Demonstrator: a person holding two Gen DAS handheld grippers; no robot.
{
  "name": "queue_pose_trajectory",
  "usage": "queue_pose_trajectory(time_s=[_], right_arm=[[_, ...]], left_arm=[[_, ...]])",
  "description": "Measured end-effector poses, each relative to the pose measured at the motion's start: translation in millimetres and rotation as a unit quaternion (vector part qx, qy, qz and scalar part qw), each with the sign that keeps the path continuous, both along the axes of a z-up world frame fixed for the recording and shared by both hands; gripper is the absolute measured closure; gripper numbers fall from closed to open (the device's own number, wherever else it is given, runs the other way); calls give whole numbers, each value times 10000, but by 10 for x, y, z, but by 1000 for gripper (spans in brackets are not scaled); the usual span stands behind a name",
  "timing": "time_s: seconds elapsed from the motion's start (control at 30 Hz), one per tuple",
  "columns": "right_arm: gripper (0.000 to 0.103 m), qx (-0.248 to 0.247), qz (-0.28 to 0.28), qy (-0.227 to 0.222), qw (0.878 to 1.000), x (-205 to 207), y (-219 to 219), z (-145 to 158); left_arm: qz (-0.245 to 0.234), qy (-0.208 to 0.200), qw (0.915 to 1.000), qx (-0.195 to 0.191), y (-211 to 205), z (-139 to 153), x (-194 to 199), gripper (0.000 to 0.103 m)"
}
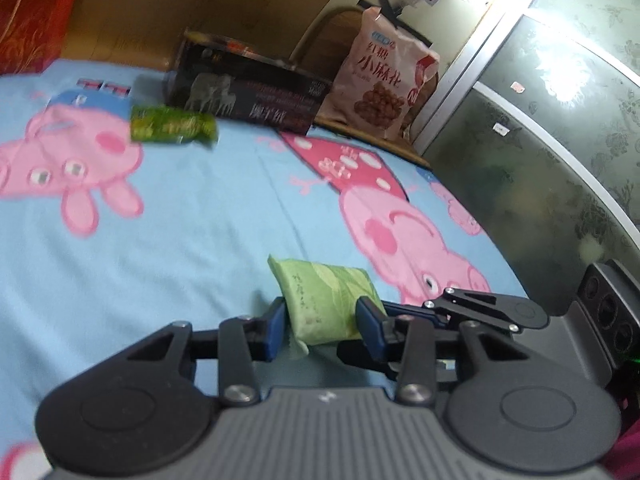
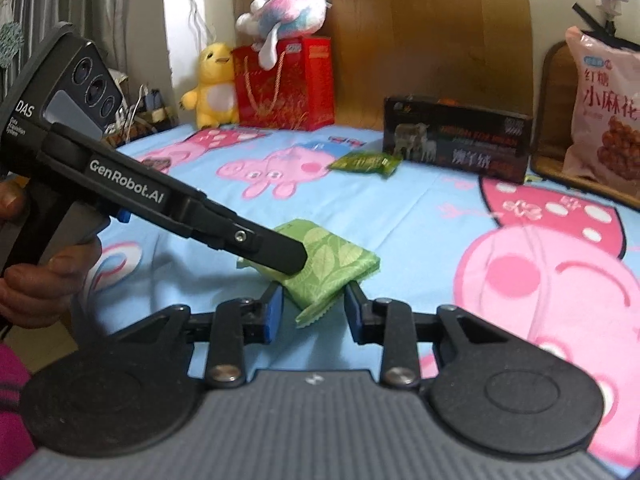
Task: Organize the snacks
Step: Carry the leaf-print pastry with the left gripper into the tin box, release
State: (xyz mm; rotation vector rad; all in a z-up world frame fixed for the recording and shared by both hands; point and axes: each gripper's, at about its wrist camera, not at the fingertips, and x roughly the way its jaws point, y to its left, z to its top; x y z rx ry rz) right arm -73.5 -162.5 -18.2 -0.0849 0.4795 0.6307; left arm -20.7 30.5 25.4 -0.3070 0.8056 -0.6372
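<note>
Presently both left tongs (image 1: 322, 322) and right tongs (image 2: 314, 310) grip the pale green packet (image 2: 328, 264) on the bed (image 2: 420, 216), well short of the black box (image 2: 456, 140).

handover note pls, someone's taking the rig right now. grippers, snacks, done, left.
Left gripper: shut on the light green packet, on the bedsheet.
Right gripper: jaws straddle the same packet's near end; contact unclear.
Dark green packet lies loose by the black box. Pink snack bag stands on the wooden surface beside the bed.
Done: nothing visibly sorted yet.
Left: place both green packets.
</note>
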Motion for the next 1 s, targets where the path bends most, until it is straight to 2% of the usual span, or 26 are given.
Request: queue_pose_trajectory(time_s=[0.27,0.43,0.6,0.77,0.93,1.0], right_arm=[[68,291,-359,-527,9975,562,-49,303],[68,501,-580,-760,9942,1135,-121,517],[68,697,-857,-785,9908,1798,-248,682],[66,787,-1152,-627,9882,2375,-335,654],[58,414,-1479,-641,9861,2596,-286,482],[50,479,-1536,-688,9846,2545,-319,469]], left_arm=[[201,-541,9983,80,-114,424,646,66],[430,-844,9954,110,-211,673,1261,66],[635,-1075,9920,199,-395,822,1907,66],[875,-1001,9907,295,-582,772,2445,64],[1050,-727,9902,561,-715,523,2748,57],[1028,-759,9901,580,-704,484,2718,52]])
